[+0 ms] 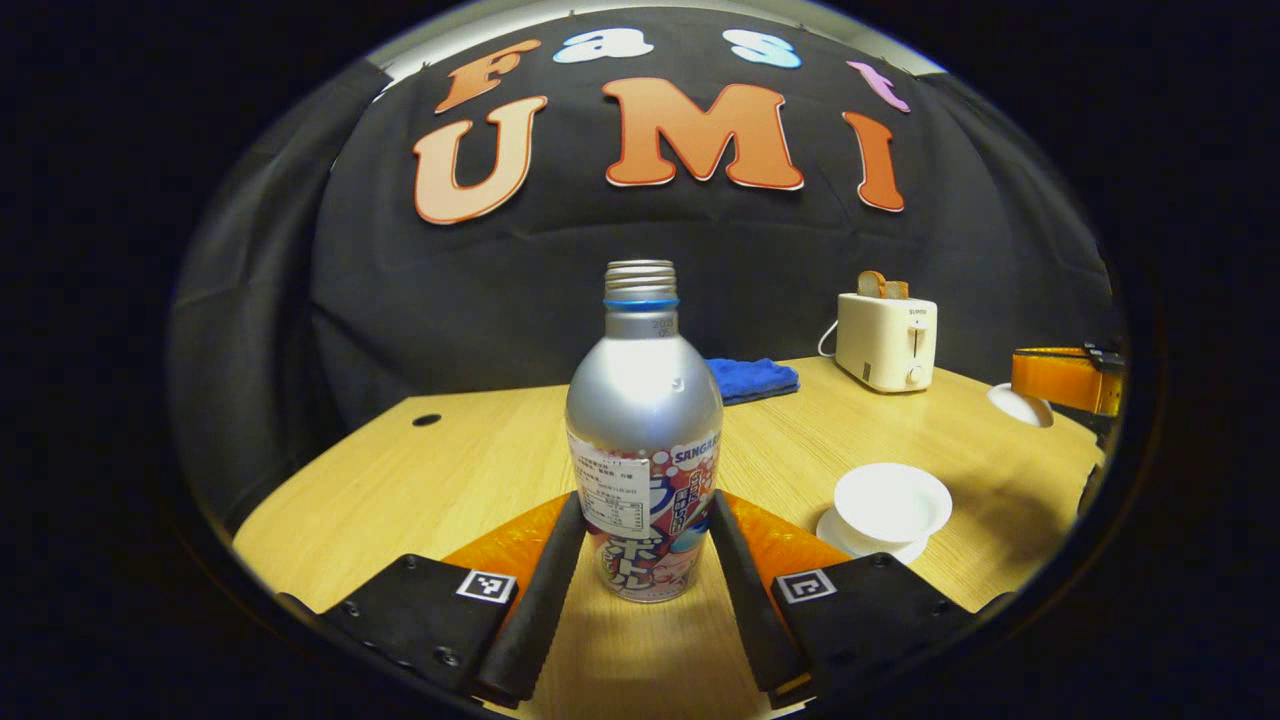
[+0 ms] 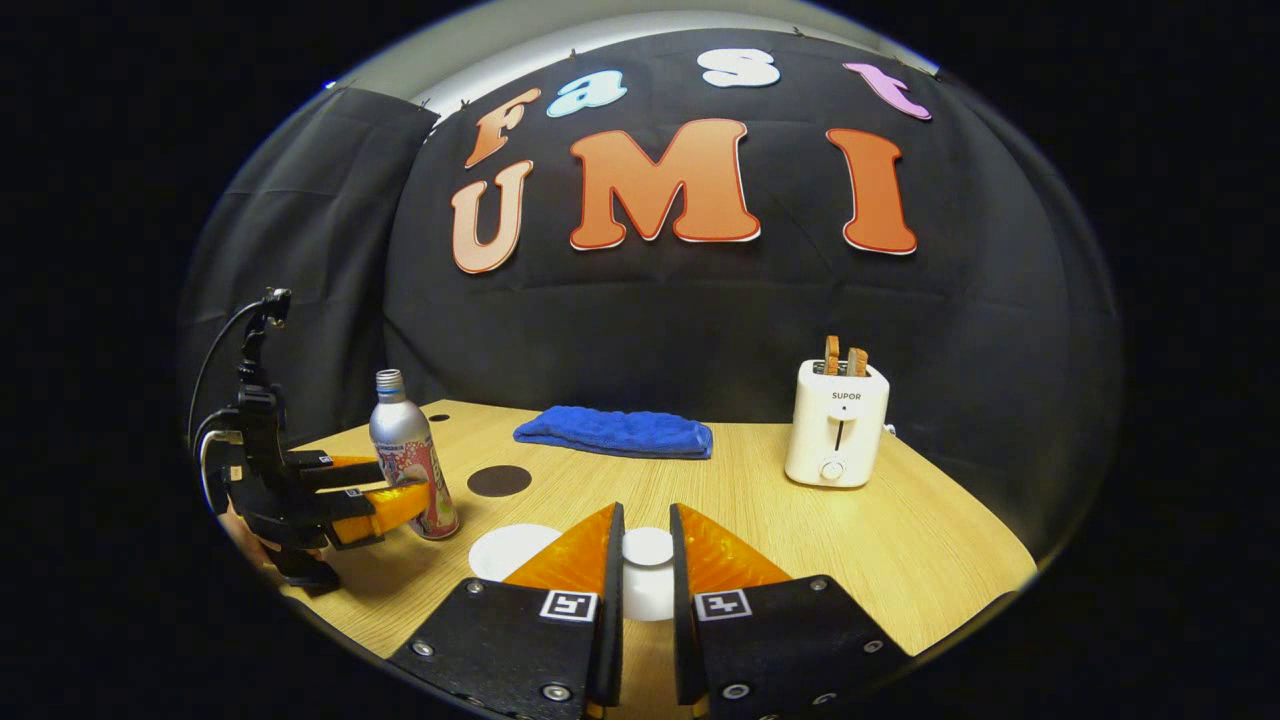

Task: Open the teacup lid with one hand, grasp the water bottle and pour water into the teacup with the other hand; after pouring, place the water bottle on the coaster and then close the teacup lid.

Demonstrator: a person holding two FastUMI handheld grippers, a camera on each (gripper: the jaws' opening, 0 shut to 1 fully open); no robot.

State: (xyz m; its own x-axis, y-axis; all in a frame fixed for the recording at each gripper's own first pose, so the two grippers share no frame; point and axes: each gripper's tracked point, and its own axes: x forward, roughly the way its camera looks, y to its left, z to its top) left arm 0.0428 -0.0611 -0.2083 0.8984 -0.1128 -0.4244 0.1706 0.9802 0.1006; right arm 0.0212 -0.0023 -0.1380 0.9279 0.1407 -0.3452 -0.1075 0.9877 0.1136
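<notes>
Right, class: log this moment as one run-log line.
left gripper: shut on water bottle, upright | right gripper: holding teacup lid, off cup | teacup: open | stage: before pouring

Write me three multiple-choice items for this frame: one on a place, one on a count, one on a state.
1. The water bottle stands:
A. on the coaster
B. on the table, between the left gripper's fingers
C. beside the toaster

2. Bread slices in the toaster:
A. none
B. two
C. four

3. The teacup is:
A. lidded
B. open
C. tipped over

Key:
1. B: its base rests on the table, with the left gripper fingers on either side.
2. B: two slices stick up from the slots.
3. B: the lid is off the cup, between the right gripper fingers.
</notes>
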